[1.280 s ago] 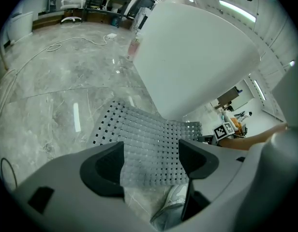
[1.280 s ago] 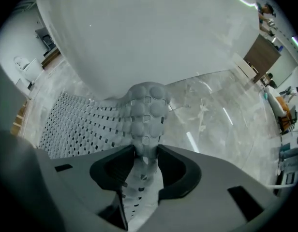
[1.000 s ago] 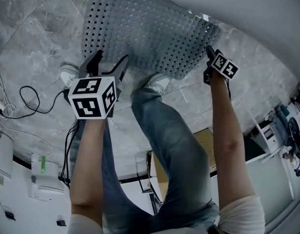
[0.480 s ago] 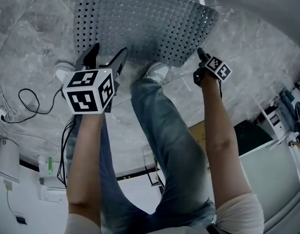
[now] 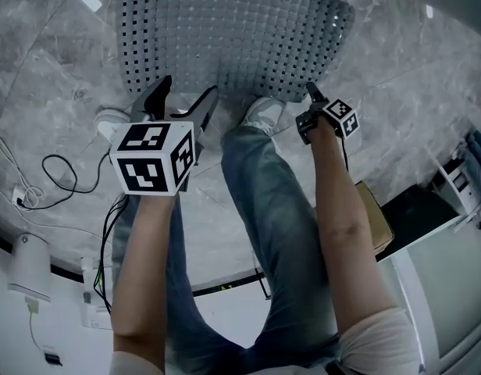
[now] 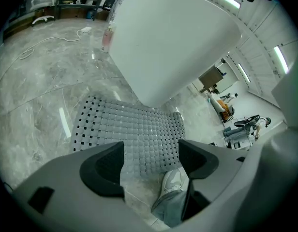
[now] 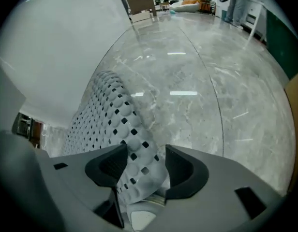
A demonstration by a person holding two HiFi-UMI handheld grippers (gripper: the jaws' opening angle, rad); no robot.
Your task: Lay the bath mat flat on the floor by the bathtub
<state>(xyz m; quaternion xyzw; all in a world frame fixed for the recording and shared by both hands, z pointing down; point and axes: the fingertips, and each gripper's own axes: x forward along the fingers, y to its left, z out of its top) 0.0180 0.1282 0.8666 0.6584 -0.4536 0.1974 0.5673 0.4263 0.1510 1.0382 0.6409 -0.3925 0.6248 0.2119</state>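
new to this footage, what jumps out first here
A grey perforated bath mat lies on the marble floor beside a white bathtub, at the top of the head view. The left gripper hovers open over its near edge, while the right gripper has the mat's right corner between jaws that have just been opening. The person's leg and pale shoe stand between them.

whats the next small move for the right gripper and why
Probably draw the right gripper back off the bath mat: its jaws have just been opening, the curled corner sits between them, and the rest looks mostly flat beside the bathtub.
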